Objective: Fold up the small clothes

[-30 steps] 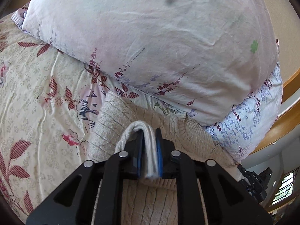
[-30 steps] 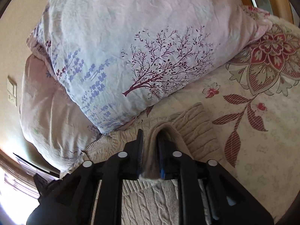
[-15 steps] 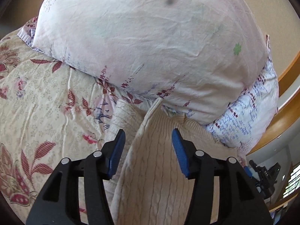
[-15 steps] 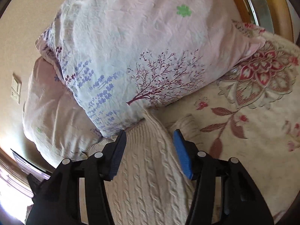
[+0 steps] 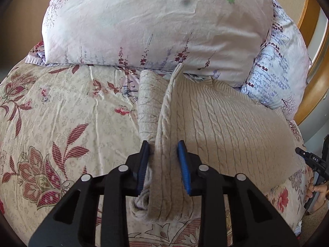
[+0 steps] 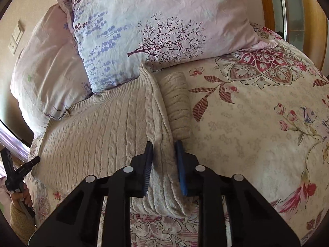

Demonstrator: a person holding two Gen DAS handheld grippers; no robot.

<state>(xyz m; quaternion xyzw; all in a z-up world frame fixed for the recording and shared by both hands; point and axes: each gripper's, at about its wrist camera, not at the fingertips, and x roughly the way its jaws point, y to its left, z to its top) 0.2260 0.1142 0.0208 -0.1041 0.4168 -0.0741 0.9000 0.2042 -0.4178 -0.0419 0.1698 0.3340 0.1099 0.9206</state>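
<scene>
1. Left claw has its blue pads apart around the raised side fold of the cream cable-knit sweater, not pressing it.
2. Right claw is apart in the same way at the opposite edge.
3. Sweater lies on the flowered bedspread, its top against the pale printed pillows.
4. Probably both sleeves are being folded inward, to make a narrow shape.

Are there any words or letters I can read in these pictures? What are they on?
"DAS" stands in small white letters on the other black handheld gripper at the right edge of the left wrist view.
No other writing shows; the beige cable-knit sweater, pale floral pillows and flowered cream bedspread carry only patterns.
</scene>
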